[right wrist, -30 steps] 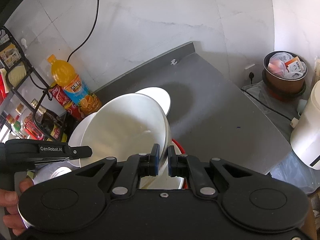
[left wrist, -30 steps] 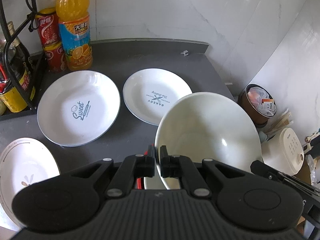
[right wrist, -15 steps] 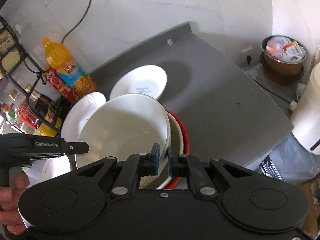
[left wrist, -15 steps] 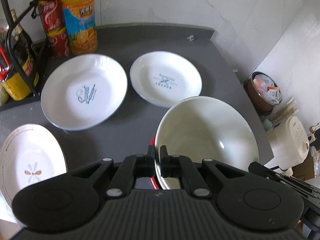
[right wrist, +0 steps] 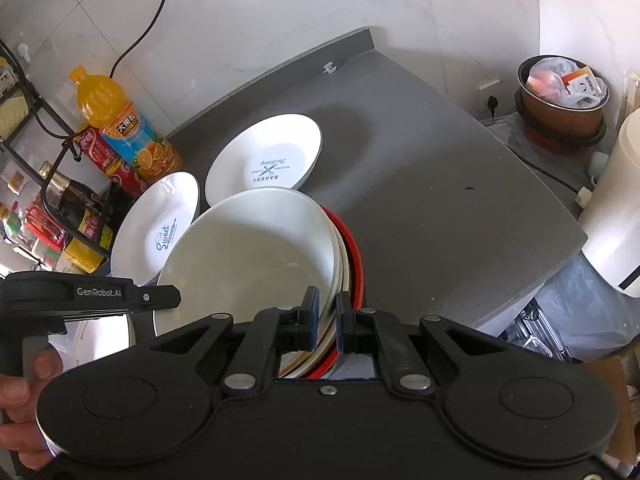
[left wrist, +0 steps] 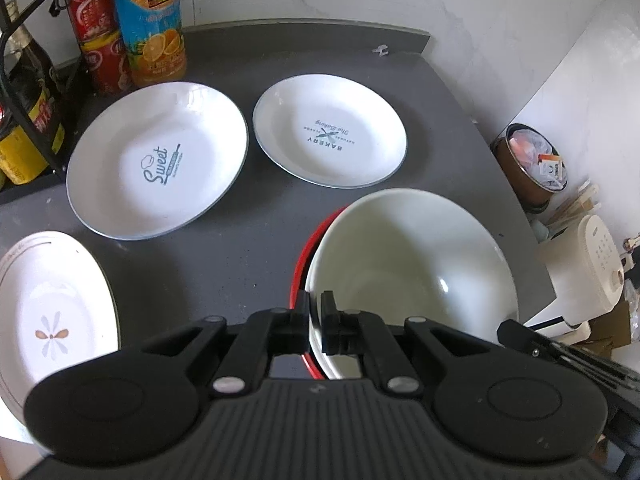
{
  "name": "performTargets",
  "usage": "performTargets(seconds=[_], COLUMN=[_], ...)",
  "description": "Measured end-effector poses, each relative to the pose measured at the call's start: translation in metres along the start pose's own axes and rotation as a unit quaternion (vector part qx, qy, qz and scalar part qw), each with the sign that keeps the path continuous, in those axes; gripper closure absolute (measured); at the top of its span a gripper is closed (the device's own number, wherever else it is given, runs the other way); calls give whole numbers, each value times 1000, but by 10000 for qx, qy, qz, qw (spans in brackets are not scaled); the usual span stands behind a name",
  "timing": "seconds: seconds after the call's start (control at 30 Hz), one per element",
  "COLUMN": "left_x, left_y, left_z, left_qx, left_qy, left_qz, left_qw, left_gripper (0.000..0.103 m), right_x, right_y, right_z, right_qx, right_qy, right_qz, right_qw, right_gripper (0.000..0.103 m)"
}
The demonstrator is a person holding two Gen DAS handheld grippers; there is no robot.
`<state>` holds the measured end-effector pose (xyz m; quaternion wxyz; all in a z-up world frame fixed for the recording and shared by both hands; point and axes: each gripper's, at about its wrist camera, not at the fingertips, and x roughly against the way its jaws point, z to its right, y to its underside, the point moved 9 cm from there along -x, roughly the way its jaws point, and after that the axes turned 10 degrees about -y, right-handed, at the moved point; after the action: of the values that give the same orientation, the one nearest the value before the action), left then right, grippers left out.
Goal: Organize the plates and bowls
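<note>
- The left gripper (left wrist: 315, 312) has its jaws pinched on the near rim of a large white bowl (left wrist: 412, 264), at about 6 o'clock in the left wrist view.
- The right gripper (right wrist: 328, 320) pinches the same white bowl on its right rim, again near 6 o'clock in its own view.
- The bowl sits tilted over a stack of bowls; a red bowl (right wrist: 354, 256) shows as a crescent under it, and a cream rim peeks out between the two.
- The stack rests on a dark grey countertop (right wrist: 440, 200), near its front right edge.
- At 12 o'clock from the bowl lies the "Bakery" plate (left wrist: 330, 132); at 10 o'clock lies the "Sweet" plate (left wrist: 158, 160).
- A flower-patterned plate (left wrist: 48, 320) lies at 9 o'clock, at the counter's edge.
- An orange juice bottle (left wrist: 150, 28) and red cans (left wrist: 94, 28) stand at 11 o'clock against the wall.
- A person's hand (right wrist: 20, 412) holds the left gripper's handle.
</note>
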<state>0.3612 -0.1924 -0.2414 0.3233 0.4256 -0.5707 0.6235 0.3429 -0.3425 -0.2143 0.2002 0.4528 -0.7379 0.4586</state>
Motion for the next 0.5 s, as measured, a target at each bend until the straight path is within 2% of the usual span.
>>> performTargets(seconds=[0.2,0.33,0.47,0.5], left_x=[-2,-3,-1,0], left_y=[2,2,1,1], left_z=[1,1,0,-1], left_qx=[1,53,52,77], left_qy=[-44,-76,-194,-200], left_qz=[8,-146,-229,-237], left_qw=[10000,9998,9995,9995], left_gripper=[100,98,94,94], right_x=[1,2,9,11], right_y=[0,1,1,0], right_z=[4,5,6,6], right_qx=[-149,-331,-420,-433], right_qy=[-113,-184,-200,-198], right_qz=[-9,-58,12,36], right_qw=[9998,9993,9989,9989], right_gripper=[93,90,72,71])
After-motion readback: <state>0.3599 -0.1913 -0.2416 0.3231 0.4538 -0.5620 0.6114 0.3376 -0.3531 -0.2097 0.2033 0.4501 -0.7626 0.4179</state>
